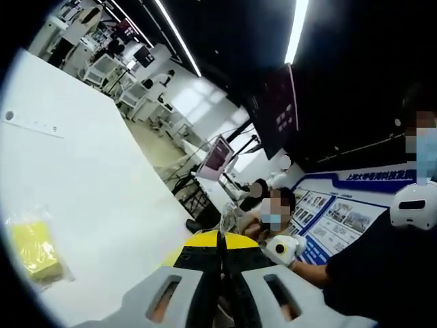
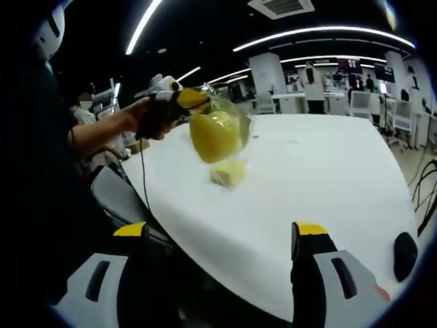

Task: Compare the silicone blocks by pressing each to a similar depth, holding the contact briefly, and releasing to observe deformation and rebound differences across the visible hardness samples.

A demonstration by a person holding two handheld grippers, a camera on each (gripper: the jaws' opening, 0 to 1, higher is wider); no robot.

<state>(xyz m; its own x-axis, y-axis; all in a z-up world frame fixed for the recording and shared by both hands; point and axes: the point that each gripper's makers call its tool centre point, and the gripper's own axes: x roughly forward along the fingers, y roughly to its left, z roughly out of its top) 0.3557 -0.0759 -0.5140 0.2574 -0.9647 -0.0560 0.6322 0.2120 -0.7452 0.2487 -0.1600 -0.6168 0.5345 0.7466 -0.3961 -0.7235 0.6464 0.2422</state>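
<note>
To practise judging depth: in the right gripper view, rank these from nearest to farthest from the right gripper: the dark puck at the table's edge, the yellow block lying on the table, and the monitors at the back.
1. Dark puck, lower right edge, beside the right gripper.
2. Yellow block, mid-table.
3. Monitors, far back, upper right.

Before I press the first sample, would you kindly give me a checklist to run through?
1. Right gripper open and free: ok, jaws wide apart.
2. Left gripper free: not ok, shut on the bagged yellow block.
3. That block resting on the table: not ok, it hangs above it.
4. Second yellow block lying on the table: ok.
5. Hardness labels readable: cannot tell.
</note>
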